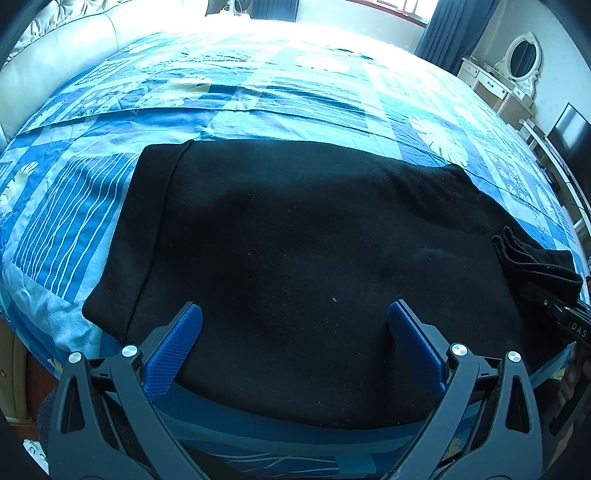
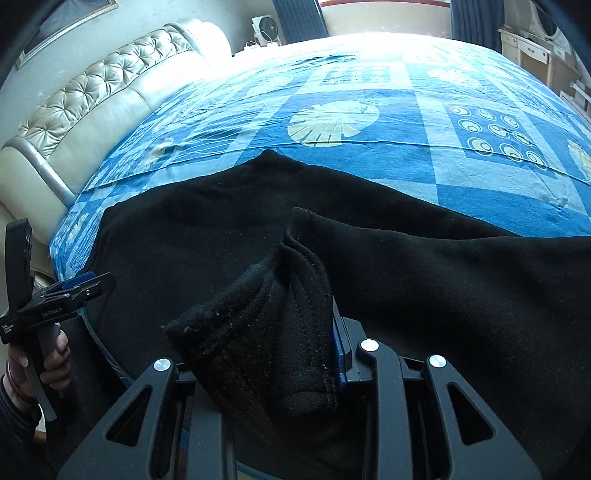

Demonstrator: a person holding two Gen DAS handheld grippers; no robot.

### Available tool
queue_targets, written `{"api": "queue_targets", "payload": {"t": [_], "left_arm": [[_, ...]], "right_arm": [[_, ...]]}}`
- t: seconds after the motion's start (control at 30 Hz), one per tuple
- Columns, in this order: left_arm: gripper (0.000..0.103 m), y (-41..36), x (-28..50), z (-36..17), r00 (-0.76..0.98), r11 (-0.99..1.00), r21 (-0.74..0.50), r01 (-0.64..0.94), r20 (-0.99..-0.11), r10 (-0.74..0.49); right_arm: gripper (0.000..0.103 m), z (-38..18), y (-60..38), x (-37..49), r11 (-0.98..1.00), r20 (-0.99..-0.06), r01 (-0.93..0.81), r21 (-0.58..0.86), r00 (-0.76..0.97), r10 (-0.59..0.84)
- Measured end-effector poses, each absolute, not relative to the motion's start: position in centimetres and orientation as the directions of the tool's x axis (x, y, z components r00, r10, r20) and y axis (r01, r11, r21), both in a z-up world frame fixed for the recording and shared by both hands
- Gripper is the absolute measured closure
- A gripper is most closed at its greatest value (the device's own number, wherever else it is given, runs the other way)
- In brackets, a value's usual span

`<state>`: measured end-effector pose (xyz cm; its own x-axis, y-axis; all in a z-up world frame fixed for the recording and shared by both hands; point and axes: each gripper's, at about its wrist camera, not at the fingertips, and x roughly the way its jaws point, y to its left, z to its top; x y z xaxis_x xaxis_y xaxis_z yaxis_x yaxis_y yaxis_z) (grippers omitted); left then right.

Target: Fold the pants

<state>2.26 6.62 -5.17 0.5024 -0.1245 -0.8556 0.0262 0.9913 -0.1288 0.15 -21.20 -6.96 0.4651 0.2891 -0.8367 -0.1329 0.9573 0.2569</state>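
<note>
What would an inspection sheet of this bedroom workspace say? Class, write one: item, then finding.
Surface: bed with blue patterned bedspread.
Job's things: black pants spread flat on it, cuffs lifted.
Clutter: nothing seen.
Grippers: left gripper open over the pants; right gripper shut on the cuffs.
Cables: nothing seen.
Surroundings: tufted headboard, dressing table with oval mirror, curtains, fan.

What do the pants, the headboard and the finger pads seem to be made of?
Pants: thick black knit, probably fleece or cotton; matte, with lint specks and stitched hems.
Headboard: cream leather or imitation; glossy, button-tufted.
Finger pads: blue, likely rubber or plastic; finely textured, matte.
</note>
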Motion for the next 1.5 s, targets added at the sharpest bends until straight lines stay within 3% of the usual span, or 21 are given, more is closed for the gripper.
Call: {"api": "queue_targets", "payload": {"t": [0.07,0.13,0.2,0.57,0.77,0.97,1.07,1.2,1.27,1.33,1.4,1.5], "left_arm": [[0.002,6.6,2.3,-5.2,0.502,0.992,-0.127,0.027,-0.856,-0.123],[0.002,6.6,2.2,-5.2,0.502,0.991,-0.127,0.027,-0.856,-0.124],[0.002,6.7,2.2,-5.2,0.502,0.991,-0.129,0.026,-0.856,-0.124],[0.002,6.5,2.1,-5.2,0.502,0.992,-0.123,0.025,-0.857,-0.119],[0.002,6.7,1.9,-5.1,0.5,0.991,-0.13,0.027,-0.857,-0.126],[0.002,6.5,1.9,-5.1,0.503,0.992,-0.126,0.026,-0.856,-0.122],[0.002,6.2,1.8,-5.2,0.506,0.993,-0.117,0.03,-0.855,-0.116],[0.002,6.2,1.7,-5.3,0.511,0.993,-0.109,0.034,-0.852,-0.111],[0.002,6.2,1.7,-5.3,0.511,0.993,-0.111,0.034,-0.852,-0.112],[0.002,6.2,1.6,-5.3,0.512,0.993,-0.111,0.033,-0.852,-0.112],[0.002,6.2,1.6,-5.3,0.512,0.993,-0.11,0.034,-0.852,-0.112],[0.002,6.2,1.6,-5.3,0.514,0.994,-0.107,0.035,-0.851,-0.109]], "right_arm": [[0.069,-7.0,-20.9,0.1,0.957,-0.837,-0.13,0.259,0.464,0.289],[0.052,-7.0,-20.9,-0.1,0.94,-0.821,-0.125,0.316,0.46,0.337],[0.046,-7.1,-20.6,-0.3,0.926,-0.81,-0.123,0.358,0.451,0.373],[0.039,-6.9,-18.2,-2.0,0.886,-0.794,-0.211,0.412,0.393,0.463],[0.04,-1.9,-23.5,-2.5,0.81,-0.678,-0.218,0.544,0.455,0.577],[0.035,-0.5,-39.9,-3.9,0.757,-0.589,0.058,0.651,0.668,0.455],[0.034,-4.5,-46.6,-4.1,0.657,-0.604,0.241,0.714,0.687,0.404],[0.034,-10.4,-49.2,-2.9,0.488,-0.557,0.317,0.813,0.666,0.496],[0.036,-11.3,-48.7,-2.2,0.481,-0.536,0.293,0.826,0.672,0.511],[0.068,-11.8,-48.1,-1.3,0.498,-0.555,0.299,0.814,0.652,0.517],[0.075,-12.7,-47.9,-0.9,0.505,-0.58,0.324,0.8,0.633,0.513],[0.078,-13.1,-48.1,-1.0,0.483,-0.56,0.318,0.816,0.639,0.527]]}}
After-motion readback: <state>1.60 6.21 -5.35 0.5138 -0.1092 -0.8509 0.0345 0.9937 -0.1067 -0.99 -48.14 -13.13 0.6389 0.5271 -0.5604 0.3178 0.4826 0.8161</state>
